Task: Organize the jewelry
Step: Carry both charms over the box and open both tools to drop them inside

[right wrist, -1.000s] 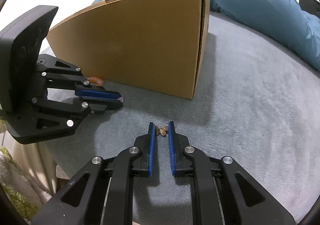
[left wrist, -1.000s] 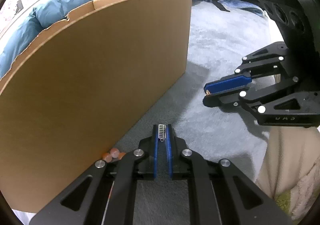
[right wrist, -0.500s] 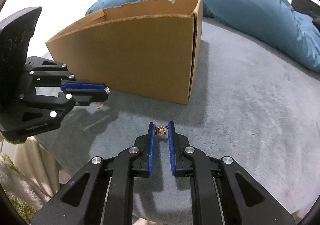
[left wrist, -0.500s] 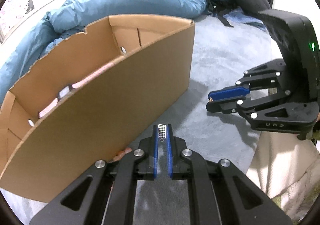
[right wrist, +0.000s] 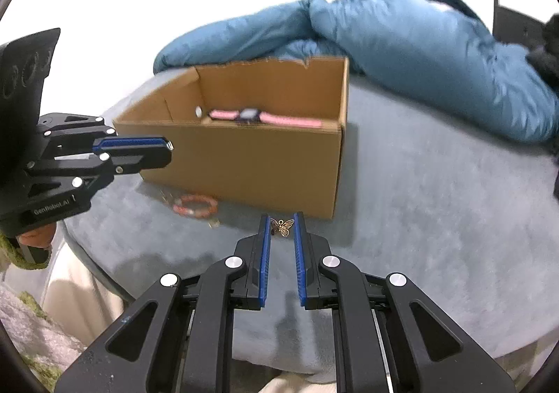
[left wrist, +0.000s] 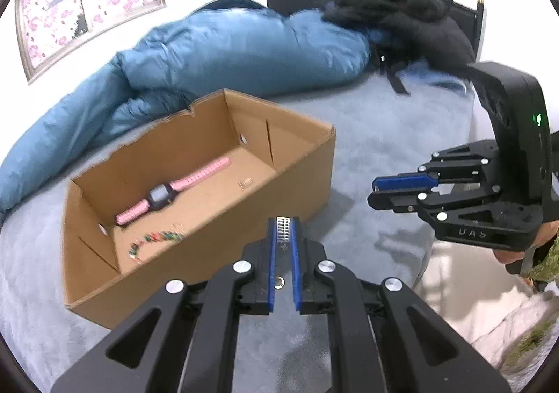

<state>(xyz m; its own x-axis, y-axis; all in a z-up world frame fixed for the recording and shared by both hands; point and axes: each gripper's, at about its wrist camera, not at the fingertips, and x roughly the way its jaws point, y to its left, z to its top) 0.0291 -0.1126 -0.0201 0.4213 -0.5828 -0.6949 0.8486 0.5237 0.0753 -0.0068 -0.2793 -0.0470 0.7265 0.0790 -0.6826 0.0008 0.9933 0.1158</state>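
An open cardboard box (left wrist: 307, 162) (right wrist: 265, 162) stands on the grey bed. Inside lie a pink-strapped watch (left wrist: 164, 193) (right wrist: 249, 115), a multicoloured bead bracelet (left wrist: 153, 241) and a small metal piece (left wrist: 244, 182). My left gripper (left wrist: 283, 234) is shut on a small silver rhinestone piece (left wrist: 283, 233), held above the box's near wall. My right gripper (right wrist: 282, 227) is shut on a gold butterfly pendant (right wrist: 282, 227), raised in front of the box. An orange bead bracelet (right wrist: 195, 206) lies on the blanket by the box's front wall.
A blue duvet (left wrist: 216, 54) (right wrist: 401, 43) is piled behind the box. Black clothes (left wrist: 401, 12) lie on a dark headboard at the back right. The bed's edge (right wrist: 87, 253) runs close below both grippers. A small gold item (right wrist: 213, 223) lies beside the orange bracelet.
Both grippers have risen, each still holding its piece. The box's inside has come into view, and the orange bracelet now shows on the blanket.
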